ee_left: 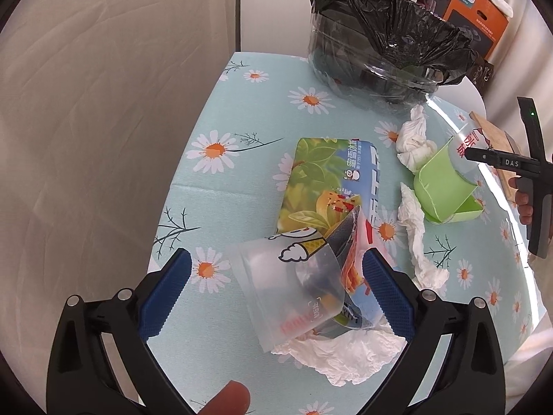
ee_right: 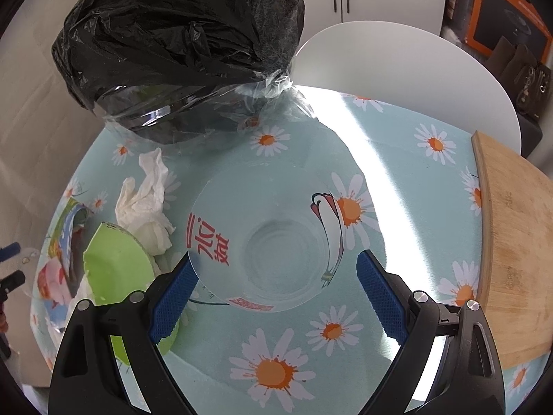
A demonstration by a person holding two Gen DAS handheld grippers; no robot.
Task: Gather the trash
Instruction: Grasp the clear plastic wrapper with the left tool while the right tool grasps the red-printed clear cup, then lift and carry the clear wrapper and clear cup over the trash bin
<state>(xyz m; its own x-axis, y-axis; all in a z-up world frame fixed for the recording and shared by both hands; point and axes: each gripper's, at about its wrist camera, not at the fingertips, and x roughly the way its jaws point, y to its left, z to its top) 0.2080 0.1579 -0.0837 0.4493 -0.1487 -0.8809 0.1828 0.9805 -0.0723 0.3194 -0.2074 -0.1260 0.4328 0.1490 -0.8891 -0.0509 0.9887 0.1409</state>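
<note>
A clear bin lined with a black bag (ee_left: 383, 38) stands at the table's far side; it also shows in the right wrist view (ee_right: 179, 45). My left gripper (ee_left: 276, 294) is open around a tipped clear plastic cup (ee_left: 293, 287) that lies on a snack wrapper (ee_left: 349, 259) and a crumpled tissue (ee_left: 342, 352). My right gripper (ee_right: 276, 297) is open around an upright clear printed cup (ee_right: 273, 238), its left finger touching the rim. A green paper box (ee_left: 446, 183), also in the right wrist view (ee_right: 117, 266), and white tissues (ee_right: 148, 204) lie beside it.
A colourful flat package (ee_left: 325, 176) lies mid-table on the daisy-print cloth (ee_left: 221, 190). A wooden board (ee_right: 515, 252) sits at the right edge. A white chair back (ee_right: 397, 62) and an orange Philips box (ee_left: 473, 10) stand behind the table.
</note>
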